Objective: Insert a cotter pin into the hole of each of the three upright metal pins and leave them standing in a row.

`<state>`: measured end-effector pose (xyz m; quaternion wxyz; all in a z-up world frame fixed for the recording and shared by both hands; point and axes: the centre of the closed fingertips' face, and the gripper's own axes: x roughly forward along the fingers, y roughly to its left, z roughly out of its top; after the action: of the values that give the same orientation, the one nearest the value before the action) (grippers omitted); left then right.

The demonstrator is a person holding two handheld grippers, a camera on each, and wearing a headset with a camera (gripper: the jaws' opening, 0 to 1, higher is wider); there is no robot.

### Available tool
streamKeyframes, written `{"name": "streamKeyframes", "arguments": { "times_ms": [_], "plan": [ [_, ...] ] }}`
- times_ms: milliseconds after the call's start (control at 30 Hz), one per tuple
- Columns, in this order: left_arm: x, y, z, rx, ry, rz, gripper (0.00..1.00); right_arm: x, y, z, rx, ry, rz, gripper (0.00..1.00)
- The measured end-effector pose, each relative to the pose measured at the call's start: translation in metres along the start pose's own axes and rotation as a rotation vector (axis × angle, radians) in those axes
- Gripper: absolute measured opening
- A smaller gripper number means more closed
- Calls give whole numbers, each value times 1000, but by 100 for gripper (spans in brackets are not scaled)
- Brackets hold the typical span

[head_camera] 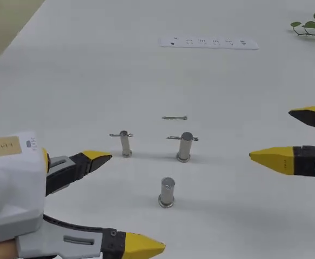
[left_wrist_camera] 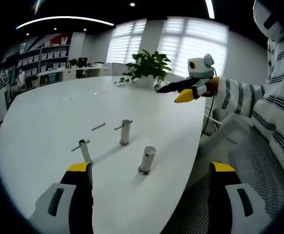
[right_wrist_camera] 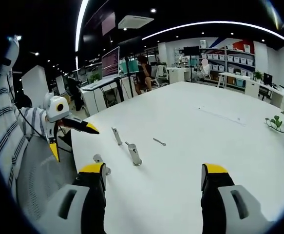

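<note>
Left gripper (head_camera: 131, 202), right gripper (head_camera: 272, 135): jaws wide, empty. Cotter pin (head_camera: 174, 117) lies flat; insertion push could topple bare front pin (head_camera: 167, 192).

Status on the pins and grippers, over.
Left gripper and right gripper open, empty. Left pin and right pin cottered; near pin bare, out of row. Loose cotter pin lies beyond them, nothing blocking it.

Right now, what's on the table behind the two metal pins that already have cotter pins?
A loose cotter pin lies flat behind the left pin and right pin, touching neither; farther back, a white power strip. The pins hide only the table just behind their bases.
</note>
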<state>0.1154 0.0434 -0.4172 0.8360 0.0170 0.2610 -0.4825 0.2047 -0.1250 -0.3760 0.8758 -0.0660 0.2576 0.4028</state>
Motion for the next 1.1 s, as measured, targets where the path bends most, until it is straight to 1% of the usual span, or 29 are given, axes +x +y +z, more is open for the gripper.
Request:
{"name": "streamKeyframes", "arguments": {
  "times_ms": [33, 100, 133, 167, 267, 400, 533, 700, 767, 833, 900, 967, 1033, 1100],
  "plan": [
    [-1, 0, -1, -2, 0, 1, 99, 3, 1, 3, -24, 14, 17, 76],
    [-1, 0, -2, -6, 2, 4, 99, 8, 2, 7, -48, 29, 37, 71],
    [-2, 0, -2, -8, 4, 8, 99, 13, 0, 9, -67, 37, 46, 69],
    [-2, 0, -3, -9, 5, 9, 99, 16, -3, 9, -79, 43, 50, 69],
    [-3, 1, -3, -15, 5, 18, 99, 25, -2, 16, -117, 65, 72, 69],
    [-5, 3, 0, -21, -6, 30, 99, 42, -1, 25, -149, 96, 119, 68],
    [-7, 4, 0, -28, -6, 40, 99, 56, -1, 30, -178, 116, 161, 59],
    [-10, 7, -2, -36, -6, 55, 99, 74, -2, 38, -235, 150, 201, 54],
    [-10, 7, -3, -39, -7, 58, 99, 79, -3, 39, -245, 159, 204, 50],
    [-11, 7, -3, -44, -11, 62, 99, 87, -2, 40, -269, 179, 228, 47],
    [-11, 7, -2, -48, -13, 63, 99, 92, 1, 41, -290, 190, 239, 45],
    [-10, 6, 0, -47, -19, 62, 99, 99, 1, 40, -308, 209, 248, 44],
    [-9, 7, 3, -48, -28, 64, 99, 106, 3, 39, -324, 223, 266, 41],
    [-9, 7, 5, -49, -34, 65, 99, 113, 2, 36, -334, 237, 274, 39]
  ]
}}
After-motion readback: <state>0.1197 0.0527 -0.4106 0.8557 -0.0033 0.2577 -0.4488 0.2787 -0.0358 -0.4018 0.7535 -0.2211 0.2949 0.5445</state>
